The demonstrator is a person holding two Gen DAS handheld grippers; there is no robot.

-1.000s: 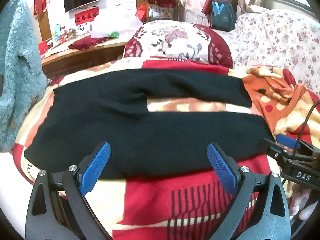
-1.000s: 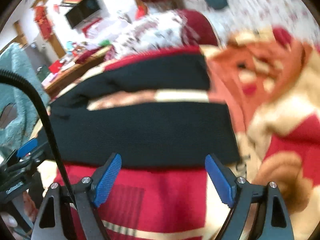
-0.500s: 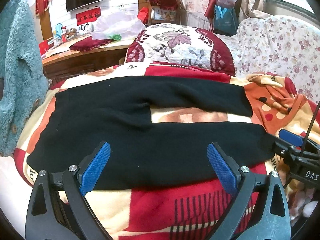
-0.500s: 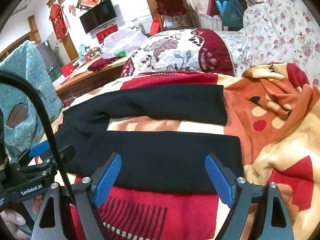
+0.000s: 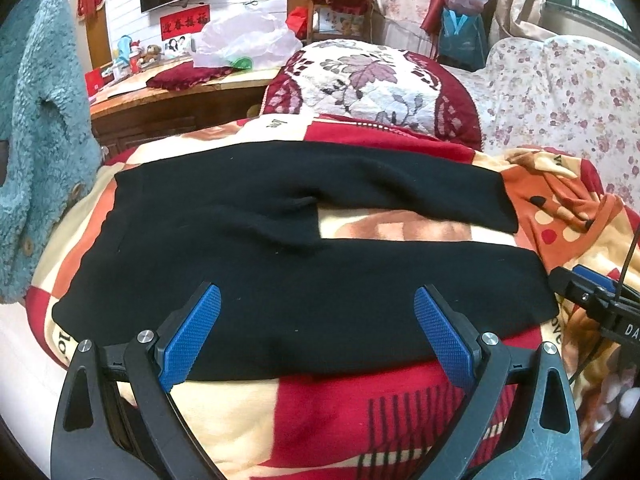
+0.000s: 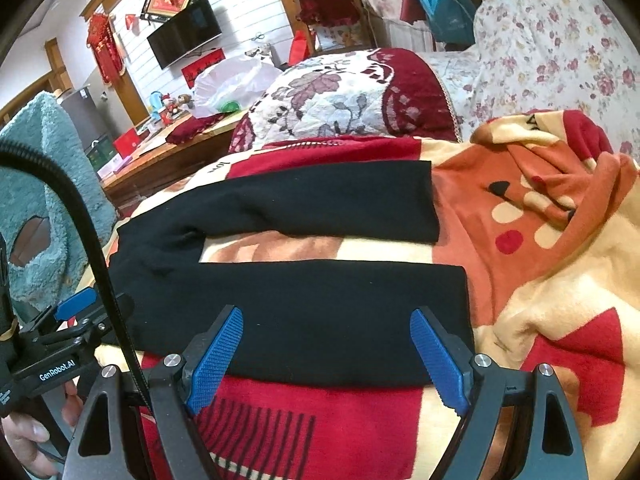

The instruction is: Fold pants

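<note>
Black pants [image 5: 288, 264] lie flat on a red, cream and orange blanket [image 5: 320, 412], waist to the left, two legs spread apart to the right. My left gripper [image 5: 316, 336] is open and empty above the near leg's front edge. My right gripper [image 6: 326, 354] is open and empty above the near leg's cuff end; the pants [image 6: 320, 300] fill the middle of its view. The right gripper shows at the right edge of the left wrist view [image 5: 592, 296]. The left gripper shows at the left edge of the right wrist view [image 6: 72, 320].
A teal fleece garment [image 5: 36, 128] hangs at the left. A quilted floral cushion [image 5: 368, 84] lies behind the pants. A wooden desk [image 5: 168, 100] with a plastic bag stands at the back left. A floral sofa cover [image 5: 560, 92] is at the right.
Both grippers have drawn back and up a little, so more of the pants shows. The right wrist view has steadied after blur. Both stay open.
</note>
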